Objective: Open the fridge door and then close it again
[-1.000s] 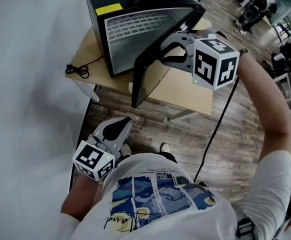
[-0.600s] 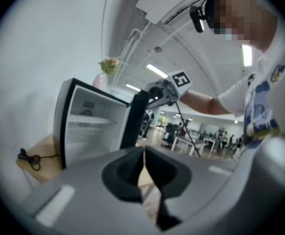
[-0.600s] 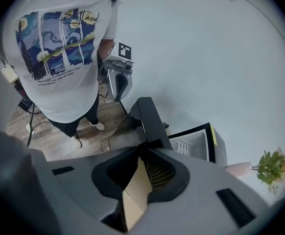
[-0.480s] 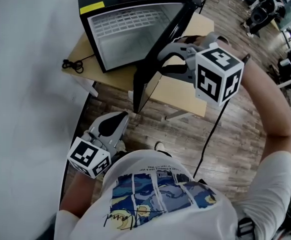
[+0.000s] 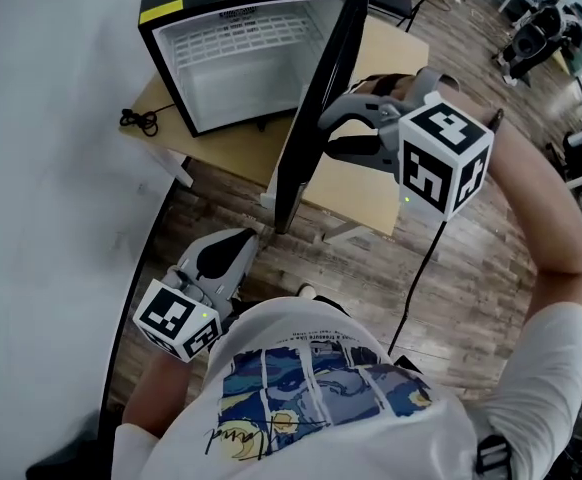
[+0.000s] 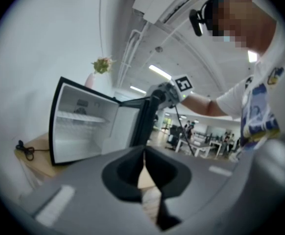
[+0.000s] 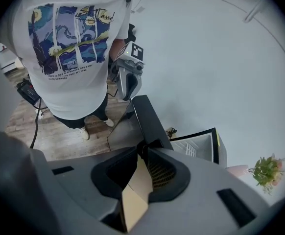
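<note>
Where my right tool (image 5: pixel 329 136) bites: the free edge of the fridge door (image 5: pixel 311 108), jaws clenched on it.
Door: standing wide open, edge-on just ahead of that tool.
Fridge (image 5: pixel 236 73): one, on the tabletop (image 5: pixel 233 150) beyond the door.
Writing: one yellow label (image 5: pixel 161 11) on the fridge's top rim, print too small for me.
Left tool (image 5: pixel 233 258): clenched on nothing, well apart from the door.
Room: open floor (image 5: pixel 476 278) beneath both tools.
</note>
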Motion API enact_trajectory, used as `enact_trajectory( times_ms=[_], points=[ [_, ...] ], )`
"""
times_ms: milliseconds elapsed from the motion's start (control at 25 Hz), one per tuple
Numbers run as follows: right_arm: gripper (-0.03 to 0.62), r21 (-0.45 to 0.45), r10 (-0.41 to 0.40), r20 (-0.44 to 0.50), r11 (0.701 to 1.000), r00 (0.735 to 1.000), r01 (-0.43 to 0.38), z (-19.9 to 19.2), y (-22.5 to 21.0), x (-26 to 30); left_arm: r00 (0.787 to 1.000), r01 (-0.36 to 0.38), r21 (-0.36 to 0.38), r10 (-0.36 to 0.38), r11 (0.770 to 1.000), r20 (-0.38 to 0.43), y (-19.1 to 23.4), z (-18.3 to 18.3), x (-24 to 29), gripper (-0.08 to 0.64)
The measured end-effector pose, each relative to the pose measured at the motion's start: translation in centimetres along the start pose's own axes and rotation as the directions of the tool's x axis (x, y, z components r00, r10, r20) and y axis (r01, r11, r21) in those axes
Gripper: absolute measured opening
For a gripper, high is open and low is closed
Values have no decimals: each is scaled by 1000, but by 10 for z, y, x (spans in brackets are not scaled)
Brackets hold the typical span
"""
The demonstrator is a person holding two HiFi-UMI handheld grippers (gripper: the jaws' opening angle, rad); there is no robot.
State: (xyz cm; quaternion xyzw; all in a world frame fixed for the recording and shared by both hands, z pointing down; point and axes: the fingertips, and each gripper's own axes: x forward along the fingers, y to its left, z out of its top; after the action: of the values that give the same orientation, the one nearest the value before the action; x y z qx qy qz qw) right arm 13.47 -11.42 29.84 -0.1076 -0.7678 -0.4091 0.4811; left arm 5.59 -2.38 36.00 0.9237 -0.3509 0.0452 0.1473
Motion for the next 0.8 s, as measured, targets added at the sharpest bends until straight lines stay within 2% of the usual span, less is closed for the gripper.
enact_trajectory(
  times_ms=[240,520,800],
  points=[
    [63,-46,-2,17,999,1000,3,-20,19,-13,1000,-24,-14,24,1000,3,-24,-10,22,14],
    [64,-92,7,35,996,999,-4,-41,26,-1,999,-39,-48,39,998,3,-28,-31,33,14],
    [64,-109,11,40,994,999,-6,-57,36,-3,1000,-23,-45,23,999,-15,-37,-41,40,14]
  ],
)
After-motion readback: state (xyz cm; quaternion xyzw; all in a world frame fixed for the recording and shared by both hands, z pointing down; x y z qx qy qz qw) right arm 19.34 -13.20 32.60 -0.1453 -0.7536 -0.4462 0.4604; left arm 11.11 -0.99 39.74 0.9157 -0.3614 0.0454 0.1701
